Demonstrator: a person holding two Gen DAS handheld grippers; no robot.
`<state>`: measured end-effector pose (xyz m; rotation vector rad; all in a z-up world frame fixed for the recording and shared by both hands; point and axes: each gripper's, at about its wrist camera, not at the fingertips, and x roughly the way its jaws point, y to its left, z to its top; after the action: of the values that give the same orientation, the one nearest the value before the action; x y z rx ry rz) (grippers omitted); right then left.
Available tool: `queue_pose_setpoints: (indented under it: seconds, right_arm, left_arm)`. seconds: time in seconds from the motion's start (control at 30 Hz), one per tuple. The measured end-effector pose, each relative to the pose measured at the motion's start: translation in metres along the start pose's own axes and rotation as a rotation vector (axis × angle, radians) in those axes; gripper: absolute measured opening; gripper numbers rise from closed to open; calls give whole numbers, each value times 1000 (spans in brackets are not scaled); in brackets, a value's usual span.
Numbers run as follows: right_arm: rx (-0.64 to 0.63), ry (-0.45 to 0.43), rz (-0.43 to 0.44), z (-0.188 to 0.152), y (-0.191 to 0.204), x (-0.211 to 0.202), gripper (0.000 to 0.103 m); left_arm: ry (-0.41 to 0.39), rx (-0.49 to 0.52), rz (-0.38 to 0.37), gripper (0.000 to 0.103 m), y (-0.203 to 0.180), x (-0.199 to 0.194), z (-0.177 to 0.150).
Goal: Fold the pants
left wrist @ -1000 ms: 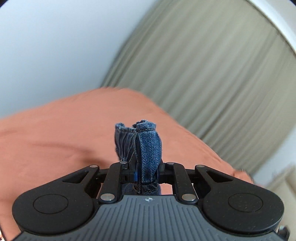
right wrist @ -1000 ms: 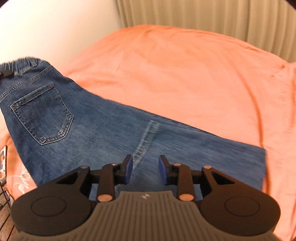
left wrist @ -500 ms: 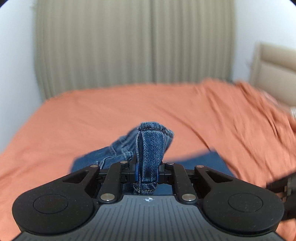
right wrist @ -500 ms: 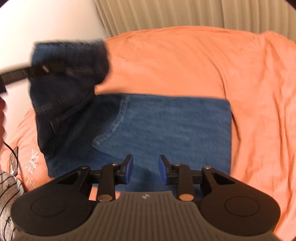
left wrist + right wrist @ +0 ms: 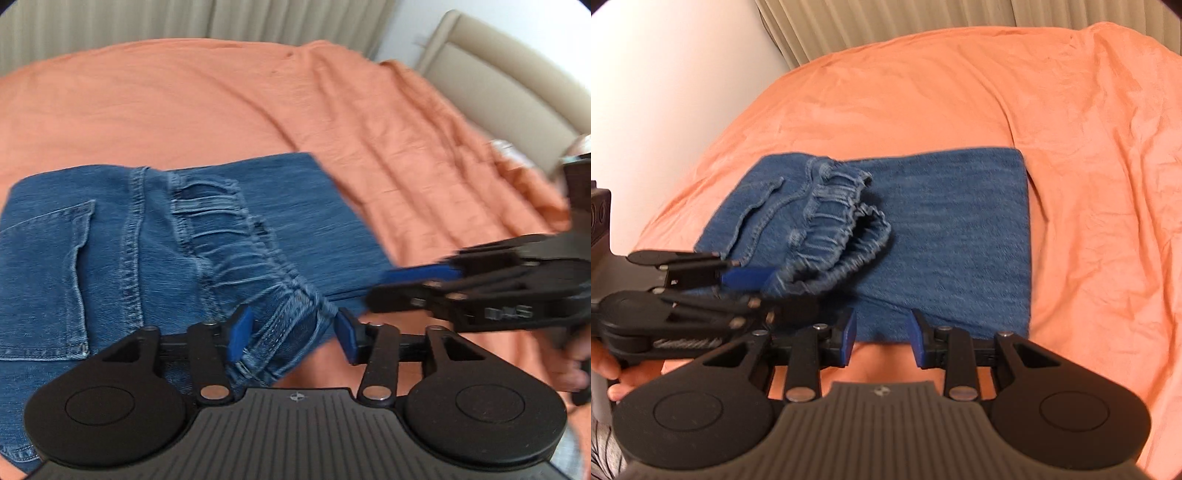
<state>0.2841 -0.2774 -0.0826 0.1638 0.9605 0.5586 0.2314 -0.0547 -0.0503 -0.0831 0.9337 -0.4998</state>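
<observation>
The blue pants (image 5: 923, 236) lie folded on the bed, on top of the orange bed cover (image 5: 960, 92). On the left side of the pile you can see a back pocket (image 5: 44, 280). Next to it the stretchy waistband (image 5: 236, 243) sits bunched up on top of the flat leg part.

The left tongs (image 5: 291, 334) are low over the near edge of the pants. Their jaws have just been opening. The end of the waistband lies loose between the blue pads (image 5: 238, 332), and the pads do not squeeze it.

Farther right, the right tongs (image 5: 882, 334) hover at the near edge of the pants, just above the bed cover. Their jaws are a little way apart and hold nothing. A hand (image 5: 613, 373) grips the handle of the left tongs.

Behind the bed hang pale curtains (image 5: 923, 18). A tan headboard (image 5: 498, 85) stands at the far right.
</observation>
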Motion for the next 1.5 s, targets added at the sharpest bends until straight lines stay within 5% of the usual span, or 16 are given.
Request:
queue_pose_setpoints:
  seconds: [0.1, 0.17, 0.33, 0.47, 0.53, 0.63, 0.9, 1.23, 1.43, 1.5]
  right_arm:
    - [37, -17, 44, 9, 5, -1, 30]
    - [74, -26, 76, 17, 10, 0, 38]
    - [150, -14, 132, 39, 20, 31, 39]
    - [296, 54, 127, 45, 10, 73, 43]
    - [360, 77, 141, 43, 7, 84, 34]
    - [346, 59, 151, 48, 18, 76, 5]
    - [182, -74, 214, 66, 82, -8, 1]
    - [361, 98, 68, -6, 30, 46, 0]
    - [341, 84, 99, 8, 32, 57, 12]
    - [358, 54, 145, 9, 26, 46, 38]
  left_arm:
    - [-17, -33, -109, 61, 17, -24, 4]
    - [-41, -29, -61, 63, 30, -40, 7]
    - [-68, -26, 144, 63, 77, -68, 6]
    - [-79, -77, 204, 63, 111, -90, -9]
    - [-70, -104, 219, 63, 126, -91, -12]
    - [-56, -120, 243, 63, 142, -96, -26]
    - [-62, -152, 235, 62, 157, -95, -39]
    - [12, -160, 250, 54, 165, -81, -43]
    - [-9, -153, 262, 54, 164, -81, -31]
    - [-18, -162, 255, 54, 164, -79, -27]
